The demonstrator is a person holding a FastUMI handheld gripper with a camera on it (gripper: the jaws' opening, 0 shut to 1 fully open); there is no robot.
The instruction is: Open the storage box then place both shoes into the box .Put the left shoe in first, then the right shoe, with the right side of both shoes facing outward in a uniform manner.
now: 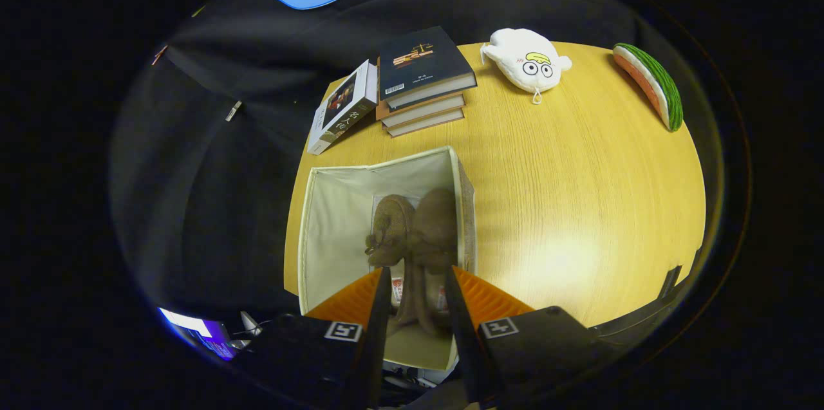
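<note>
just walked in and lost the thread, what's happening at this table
A person is working a handheld gripper over an open storage box on the wooden table. Two brown shoes lie side by side inside the box. The fingers are apart, above the heel ends of the shoes, and I can't tell whether they touch them. Stacked books, a white plush toy and a watermelon-slice toy sit beyond the box.

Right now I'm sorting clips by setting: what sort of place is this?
Probably a staged recording booth, not a home: a wooden table before black cloth, props like stacked books and a plush toy, and a fabric storage box holding brown shoes between the open gripper fingers.
</note>
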